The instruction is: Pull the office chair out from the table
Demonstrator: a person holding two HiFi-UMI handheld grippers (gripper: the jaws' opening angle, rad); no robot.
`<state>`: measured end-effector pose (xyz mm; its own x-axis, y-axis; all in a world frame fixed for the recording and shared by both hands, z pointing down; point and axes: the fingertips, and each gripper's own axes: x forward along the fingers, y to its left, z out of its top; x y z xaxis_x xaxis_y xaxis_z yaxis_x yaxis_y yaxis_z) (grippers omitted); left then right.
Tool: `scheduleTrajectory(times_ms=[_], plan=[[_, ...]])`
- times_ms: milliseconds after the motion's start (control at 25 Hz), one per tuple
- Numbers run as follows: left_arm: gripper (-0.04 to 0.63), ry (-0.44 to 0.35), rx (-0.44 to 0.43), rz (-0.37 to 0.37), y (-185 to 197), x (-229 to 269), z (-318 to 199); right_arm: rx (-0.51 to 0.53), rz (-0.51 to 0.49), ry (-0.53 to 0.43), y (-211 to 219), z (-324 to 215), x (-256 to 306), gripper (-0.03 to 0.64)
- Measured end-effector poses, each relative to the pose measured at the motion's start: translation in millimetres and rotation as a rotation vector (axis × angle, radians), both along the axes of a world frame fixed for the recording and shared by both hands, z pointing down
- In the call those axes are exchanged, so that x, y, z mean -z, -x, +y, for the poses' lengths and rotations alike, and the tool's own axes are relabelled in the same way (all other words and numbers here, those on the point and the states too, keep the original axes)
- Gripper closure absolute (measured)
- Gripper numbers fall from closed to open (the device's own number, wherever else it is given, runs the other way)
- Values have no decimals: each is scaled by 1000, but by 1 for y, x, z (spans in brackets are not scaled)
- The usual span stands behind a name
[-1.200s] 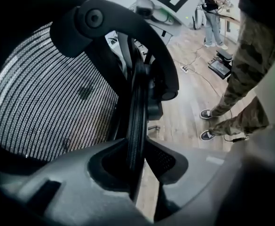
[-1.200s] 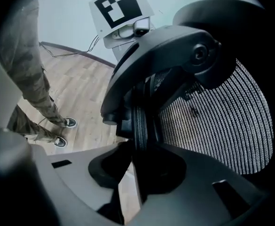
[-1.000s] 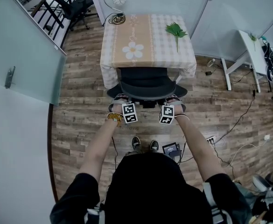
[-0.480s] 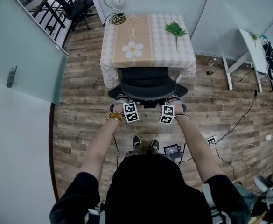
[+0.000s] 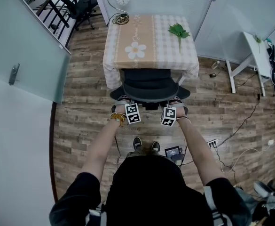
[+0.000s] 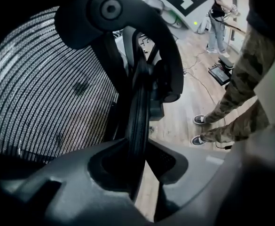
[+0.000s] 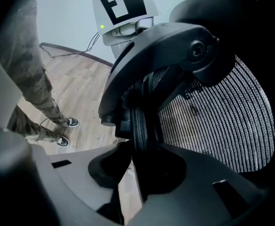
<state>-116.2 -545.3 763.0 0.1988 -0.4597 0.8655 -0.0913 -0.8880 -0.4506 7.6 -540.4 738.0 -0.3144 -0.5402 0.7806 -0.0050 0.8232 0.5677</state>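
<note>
In the head view the office chair (image 5: 149,86) sat tucked under the counter's (image 5: 149,29) near edge, with the left tool (image 5: 126,102) and right tool (image 5: 172,102) on its backrest top. The person's shoes (image 5: 136,144) and a black box (image 5: 173,151) lay on the floor just behind, where the castors could snag. In the left gripper view that tool was clamped on the thin backrest rim (image 6: 137,121), a hold a skewed tug might slip. In the right gripper view the other tool gripped the rim likewise, so uneven pulling could swivel the chair.
</note>
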Motion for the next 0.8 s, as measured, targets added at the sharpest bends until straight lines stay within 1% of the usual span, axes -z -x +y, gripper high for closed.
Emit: scheduleTrajectory(times_ms=[80,240,560,800], plan=[[488,-2,0,-2,-2,0,2,2,-1,2,-2,2,4,537],[488,1,2,-4,-1,-3,5,-7,3,7,-4,6,-8,537],[489,4,7,-5,-6,-2,12,-2,2,-5,-7,11,-1,535],[488,-20,2,-6,-9,-4,18,-9,8,-17,-12,14,-10,535]])
